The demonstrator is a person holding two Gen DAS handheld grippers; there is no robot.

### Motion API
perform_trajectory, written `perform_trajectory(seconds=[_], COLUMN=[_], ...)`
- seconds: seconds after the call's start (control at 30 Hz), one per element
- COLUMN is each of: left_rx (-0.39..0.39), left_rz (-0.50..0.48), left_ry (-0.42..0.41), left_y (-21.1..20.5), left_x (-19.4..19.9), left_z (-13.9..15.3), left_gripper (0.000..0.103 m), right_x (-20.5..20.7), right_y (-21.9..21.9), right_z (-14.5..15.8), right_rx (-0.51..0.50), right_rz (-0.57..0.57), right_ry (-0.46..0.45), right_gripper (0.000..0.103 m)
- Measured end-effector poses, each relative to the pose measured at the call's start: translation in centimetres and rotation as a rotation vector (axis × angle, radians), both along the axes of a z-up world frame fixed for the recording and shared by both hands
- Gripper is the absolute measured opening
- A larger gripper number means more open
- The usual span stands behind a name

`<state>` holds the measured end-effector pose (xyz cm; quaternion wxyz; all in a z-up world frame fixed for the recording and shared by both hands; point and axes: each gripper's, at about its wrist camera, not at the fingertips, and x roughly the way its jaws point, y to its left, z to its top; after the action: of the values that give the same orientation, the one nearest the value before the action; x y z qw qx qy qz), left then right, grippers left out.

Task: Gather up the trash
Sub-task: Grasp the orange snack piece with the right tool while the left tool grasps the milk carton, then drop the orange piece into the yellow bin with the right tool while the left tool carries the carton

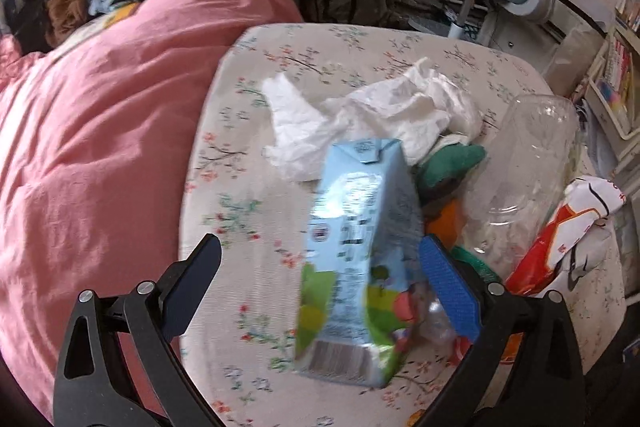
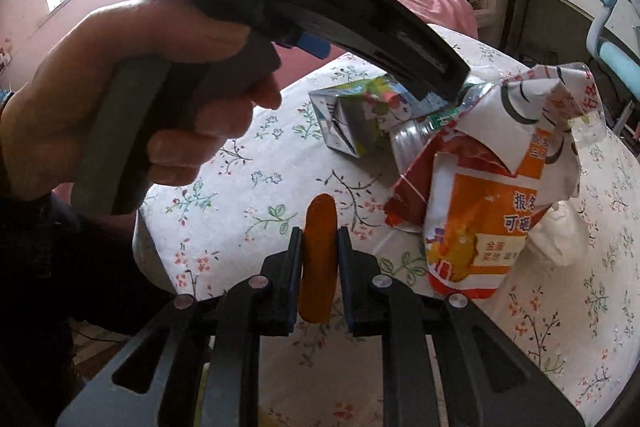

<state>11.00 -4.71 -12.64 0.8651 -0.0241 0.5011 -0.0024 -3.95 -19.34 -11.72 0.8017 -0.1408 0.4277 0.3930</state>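
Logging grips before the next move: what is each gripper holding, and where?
Right gripper pinches an orange strip across its middle. Left gripper is open around the carton, not clamping it.

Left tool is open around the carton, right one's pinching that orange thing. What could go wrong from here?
1. The blue milk carton looks motion-blurred and sits off-centre in the open left tool, against its right finger only; closing now may push it aside.
2. The clear plastic bottle lies close behind; it could get knocked and roll.
3. The right tool grips the orange object narrowly; it may slip.
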Motion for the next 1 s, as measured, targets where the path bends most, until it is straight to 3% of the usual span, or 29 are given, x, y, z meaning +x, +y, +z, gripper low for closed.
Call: perform_trajectory(seconds=[0.03,0.07,0.23,0.4,0.6,0.8,1.0], left_rx=[-0.024,-0.049,-0.121,-0.14,-0.177,-0.198,-0.167], left_rz=[-0.016,-0.031,-0.045,-0.017,-0.011,0.011,0.008], left_ry=[0.012,0.025,0.009,-0.045,-0.023,-0.099,-0.188], left_y=[-0.3,-0.4,0.0,1.4,2.9,4.6,5.2], left_x=[0.2,0.3,-0.3,-1.6,-2.9,-5.0,-8.5], left_z=[-0.2,-0.3,0.3,2.1,1.8,4.7,7.6], left_gripper=[0.079,0.059,0.041,0.04,0.04,0.04,0.041], right_x=[-0.1,0.0,0.2,-0.3,-0.7,-1.0,-2.1], right_y=[0.0,0.1,0.0,0.3,0.2,-0.5,-2.5], right_z=[0.0,0.1,0.3,0.4,0.1,0.9,2.3], right_rx=[0.001,0.003,0.009,0.01,0.023,0.046,0.144], right_rz=[-0.002,-0.004,-0.012,-0.019,-0.051,-0.075,-0.153], right_ry=[0.0,0.0,-0.002,-0.009,0.008,-0.003,0.023], right_gripper=[0.018,0.018,0.018,0.018,0.018,0.018,0.018])
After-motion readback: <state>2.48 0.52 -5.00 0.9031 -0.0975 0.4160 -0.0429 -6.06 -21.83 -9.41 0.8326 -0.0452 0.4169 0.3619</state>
